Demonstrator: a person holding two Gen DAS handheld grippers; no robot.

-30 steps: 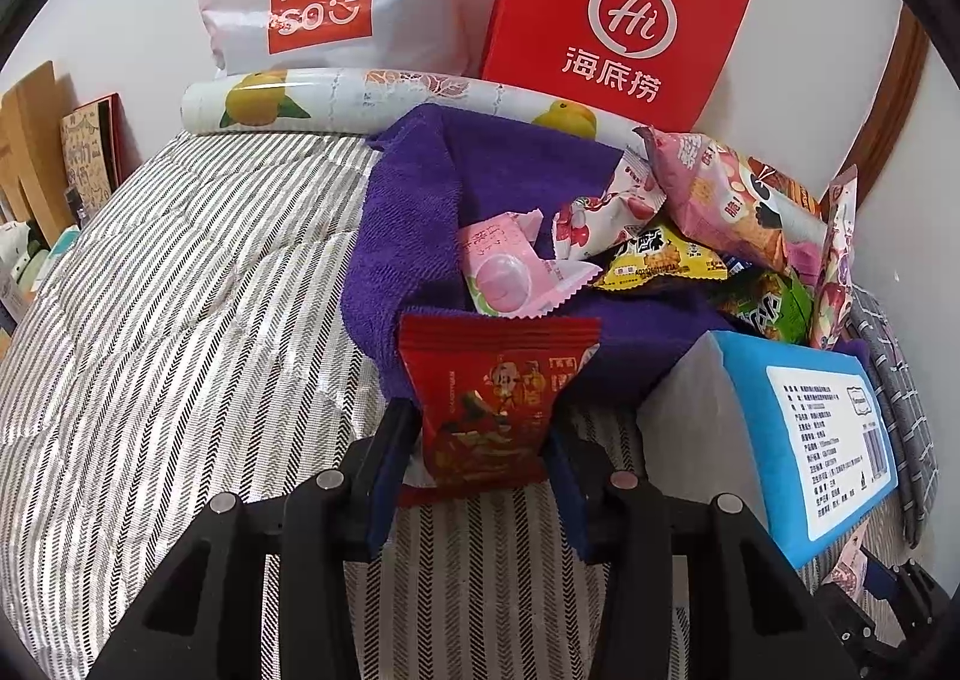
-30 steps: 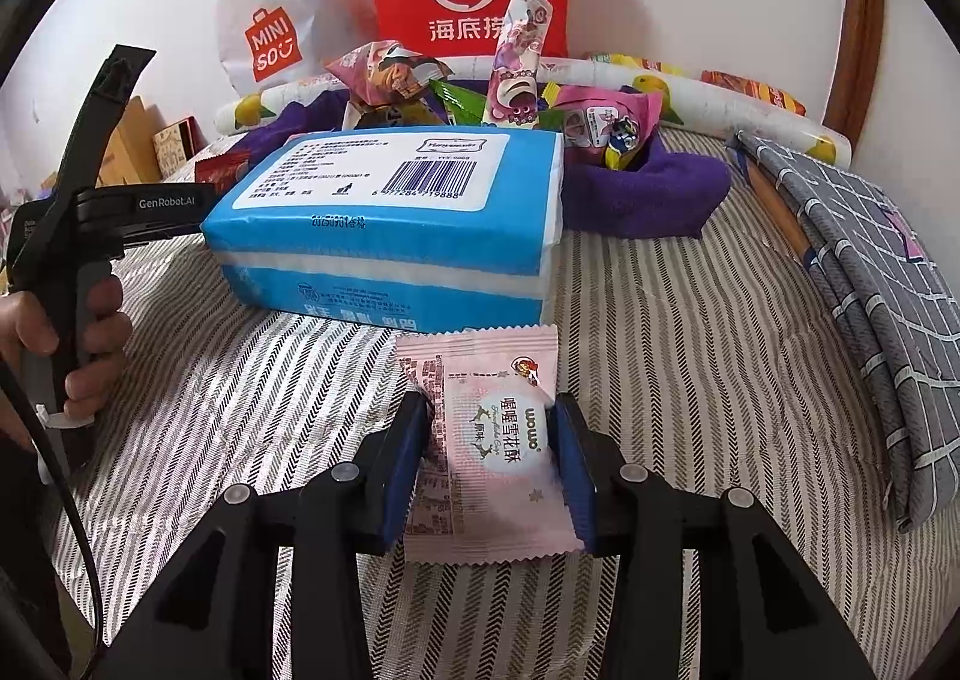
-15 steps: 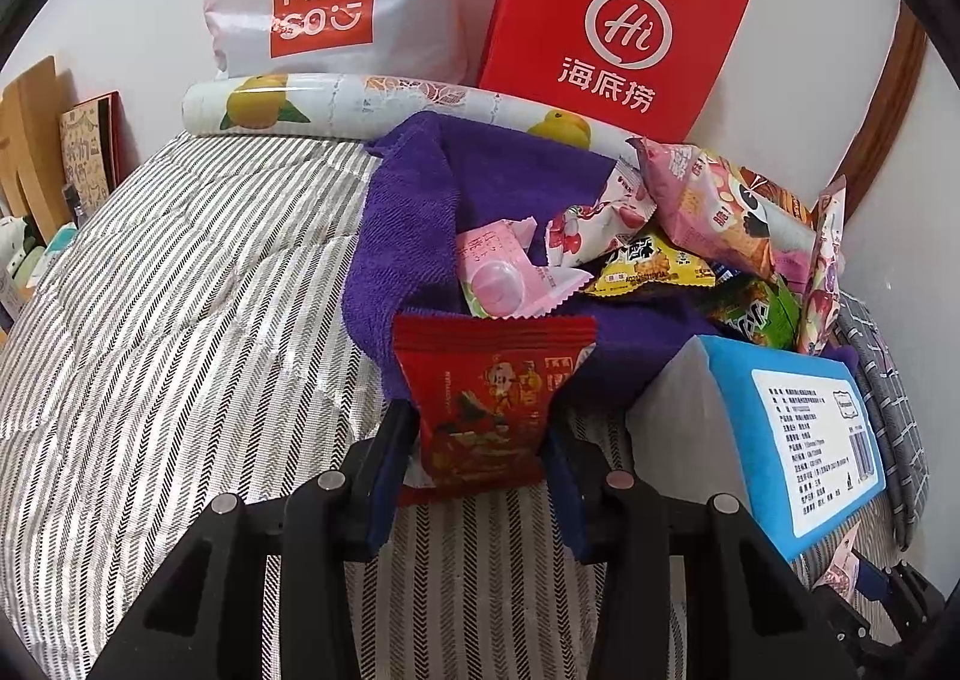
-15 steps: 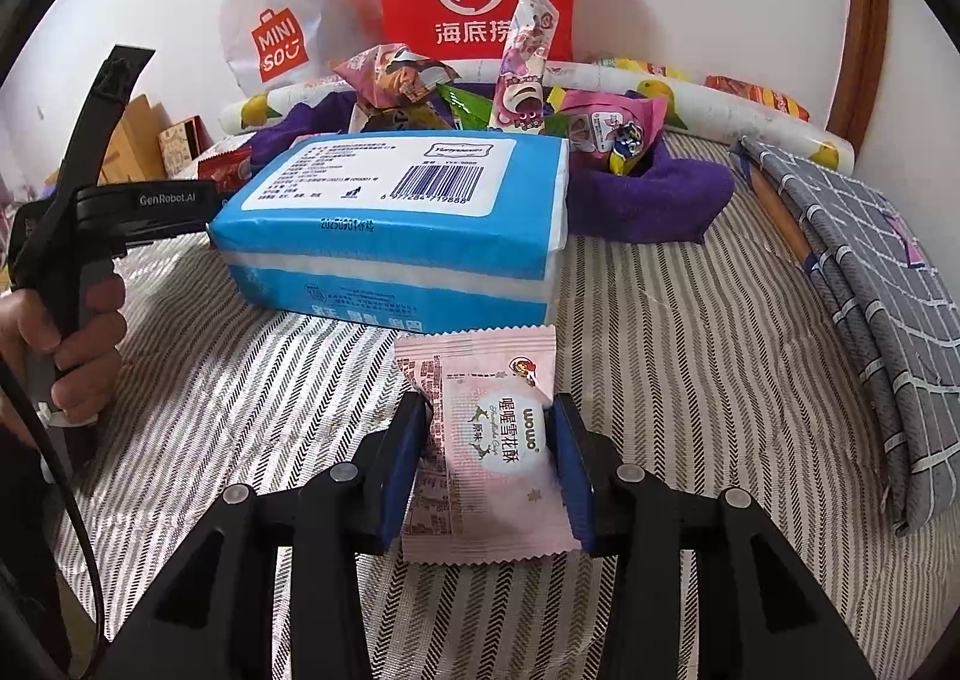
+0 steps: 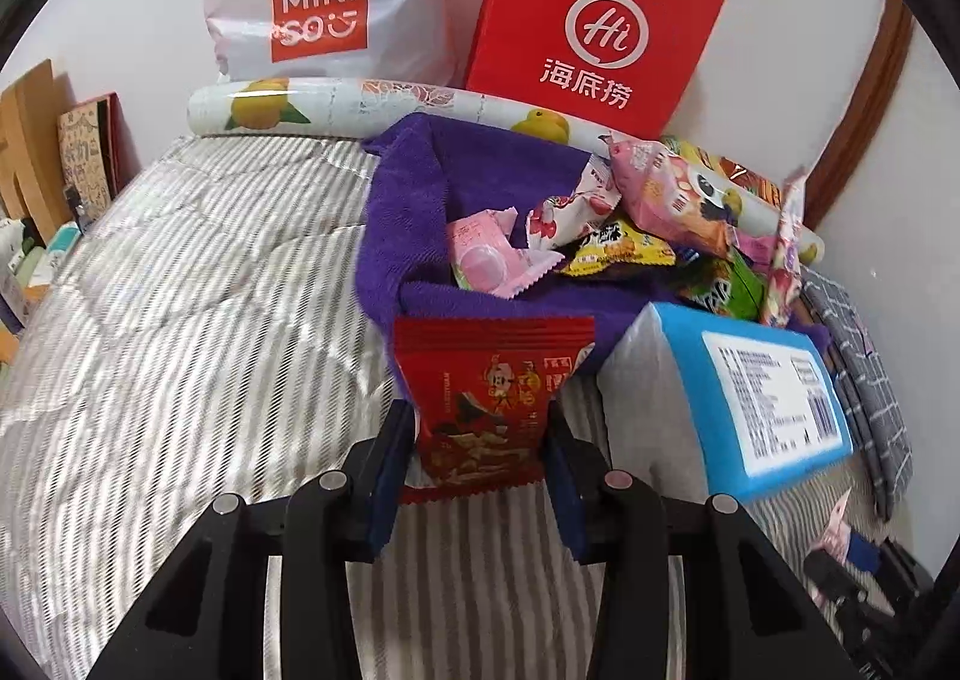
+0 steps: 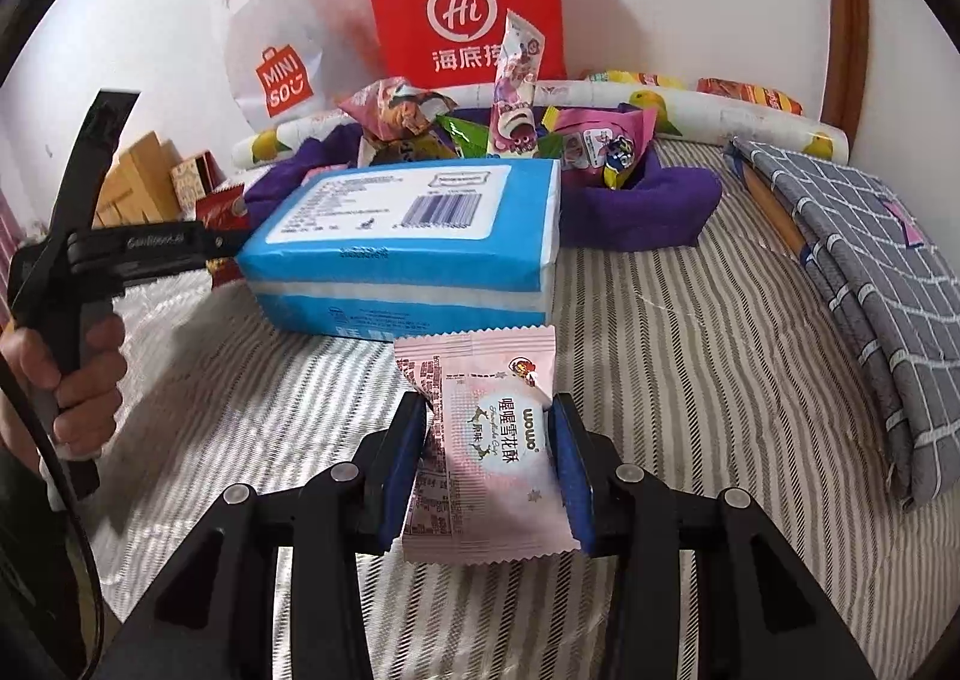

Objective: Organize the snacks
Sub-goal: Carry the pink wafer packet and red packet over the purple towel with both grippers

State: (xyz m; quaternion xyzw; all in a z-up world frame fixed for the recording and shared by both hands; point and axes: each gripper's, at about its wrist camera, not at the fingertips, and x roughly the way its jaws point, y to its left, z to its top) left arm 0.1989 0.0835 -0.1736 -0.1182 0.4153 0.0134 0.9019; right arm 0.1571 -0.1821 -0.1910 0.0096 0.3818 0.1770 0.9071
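My left gripper (image 5: 480, 428) is shut on a red snack packet (image 5: 486, 398), held just in front of the purple towel (image 5: 408, 200). Several snack packets lie heaped on that towel, among them a pink one (image 5: 486, 254) and a yellow one (image 5: 618, 251). My right gripper (image 6: 489, 434) is shut on a pink snack packet (image 6: 486, 440) above the striped bed cover, in front of the blue pack (image 6: 414, 236). In the right wrist view a hand (image 6: 78, 374) holds the left gripper's handle at the left, with the red packet (image 6: 222, 212) at its tip.
The blue tissue pack (image 5: 756, 386) lies beside the towel on the striped bed cover (image 5: 180, 320). A red paper bag (image 5: 594, 20), a white Miniso bag (image 5: 318, 8) and a printed roll (image 5: 336, 107) stand by the wall. A folded grey checked cloth (image 6: 858, 272) lies at the right.
The left gripper has shifted slightly with the red packet, and the towel heap and blue pack now sit a little further left in its view. The right gripper has barely moved.
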